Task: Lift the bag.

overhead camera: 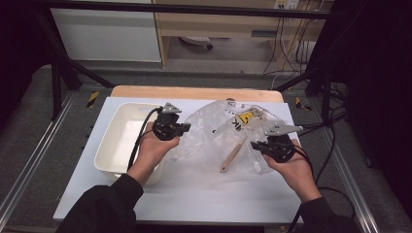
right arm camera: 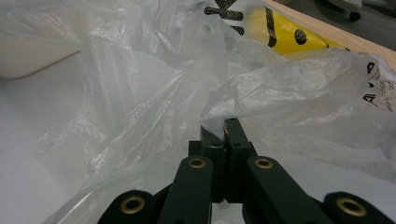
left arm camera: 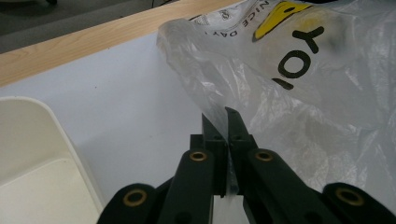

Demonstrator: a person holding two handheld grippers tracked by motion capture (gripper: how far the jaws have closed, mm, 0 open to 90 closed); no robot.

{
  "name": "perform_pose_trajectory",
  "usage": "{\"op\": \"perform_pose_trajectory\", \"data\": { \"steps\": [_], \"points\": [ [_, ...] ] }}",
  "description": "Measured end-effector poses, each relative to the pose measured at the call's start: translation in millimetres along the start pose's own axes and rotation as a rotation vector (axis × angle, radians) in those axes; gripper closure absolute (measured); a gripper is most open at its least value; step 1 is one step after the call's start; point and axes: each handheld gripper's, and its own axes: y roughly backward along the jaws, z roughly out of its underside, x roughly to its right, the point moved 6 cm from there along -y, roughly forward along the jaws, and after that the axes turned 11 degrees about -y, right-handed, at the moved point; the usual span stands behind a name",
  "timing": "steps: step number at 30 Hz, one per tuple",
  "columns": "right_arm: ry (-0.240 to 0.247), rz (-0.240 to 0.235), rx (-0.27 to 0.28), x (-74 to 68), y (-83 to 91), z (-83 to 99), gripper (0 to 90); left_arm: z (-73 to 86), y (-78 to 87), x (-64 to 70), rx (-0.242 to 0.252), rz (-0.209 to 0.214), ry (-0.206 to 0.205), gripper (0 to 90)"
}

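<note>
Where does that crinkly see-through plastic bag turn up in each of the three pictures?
High view: the plastic bag lies mid-table, between the two grippers.
Left gripper view: the bag fills the right side, its edge pinched in the shut jaws.
Right gripper view: the bag spreads across the middle and top, its edge at the shut jaws.
Shared landmark: the yellow print on the bag.

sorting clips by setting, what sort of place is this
Probably a lab or workshop data-recording station: a white-topped table inside a dark metal frame, cables along the far wall, and hand-held grippers pinching a plastic bag.
</note>
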Motion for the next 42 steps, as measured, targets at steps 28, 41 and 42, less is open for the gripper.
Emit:
{"op": "perform_pose_trajectory", "data": {
  "steps": [28,41,42],
  "points": [
    [-0.069,0.016,0.083,33.8,36.7,-51.0,90.0,-35.2,15.6,-24.8,0.035,-0.013,0.01,90.0],
    [-0.093,0.017,0.114,44.9,44.7,-72.3,90.0,-45.4,18.5,-36.5,0.052,-0.015,0.038,90.0],
    [-0.098,0.018,0.115,46.5,45.4,-74.0,90.0,-46.6,18.9,-37.6,0.052,-0.016,0.036,90.0]
  ]
}}
